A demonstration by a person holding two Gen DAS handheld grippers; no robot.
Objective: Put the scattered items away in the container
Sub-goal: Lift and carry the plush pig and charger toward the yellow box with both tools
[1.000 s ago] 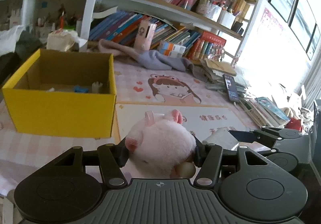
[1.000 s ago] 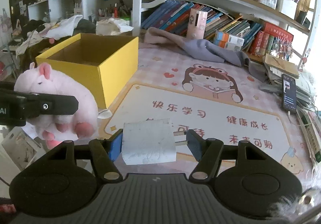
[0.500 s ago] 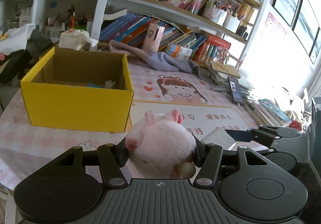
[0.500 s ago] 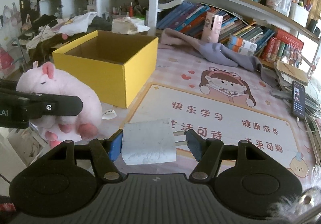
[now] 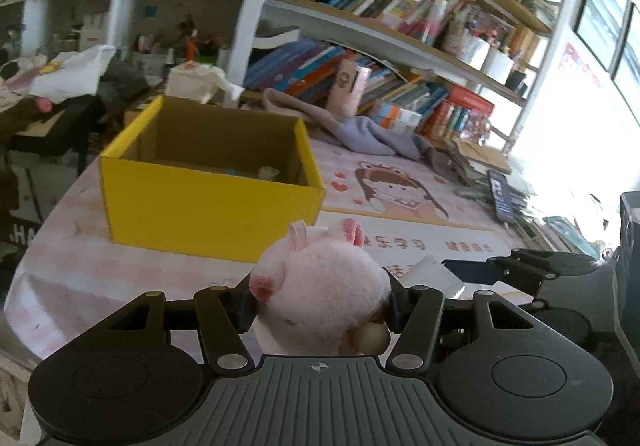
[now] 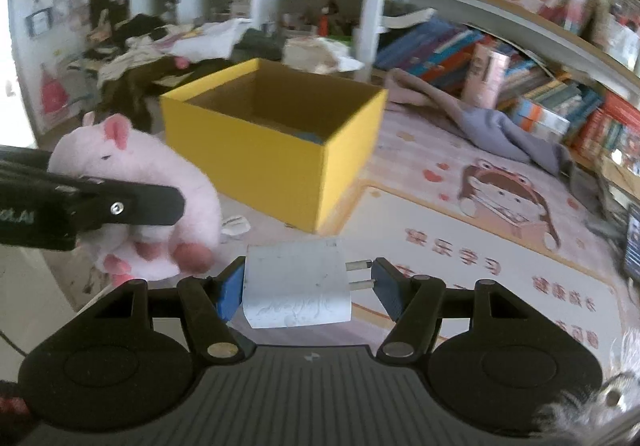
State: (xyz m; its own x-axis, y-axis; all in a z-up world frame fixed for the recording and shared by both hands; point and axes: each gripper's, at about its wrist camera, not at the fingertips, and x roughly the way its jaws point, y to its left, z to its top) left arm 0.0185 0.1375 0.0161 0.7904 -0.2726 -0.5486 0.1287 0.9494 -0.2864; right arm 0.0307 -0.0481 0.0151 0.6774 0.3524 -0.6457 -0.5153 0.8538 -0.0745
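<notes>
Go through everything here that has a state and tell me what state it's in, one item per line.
left gripper: shut on the pink plush toy, held above the table.
right gripper: shut on the white charger, prongs against one finger.
pink plush toy: gripped, off the table.
white charger: gripped, not yet in the box.
yellow box: open-topped, upright, a few small items inside.
phone: lying flat on a stack of books.

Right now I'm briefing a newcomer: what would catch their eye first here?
The pink plush pig squeezed in the left gripper, low and close to the camera. Then the white charger clamped in the right gripper, and the open yellow box on the table beyond both.
</notes>
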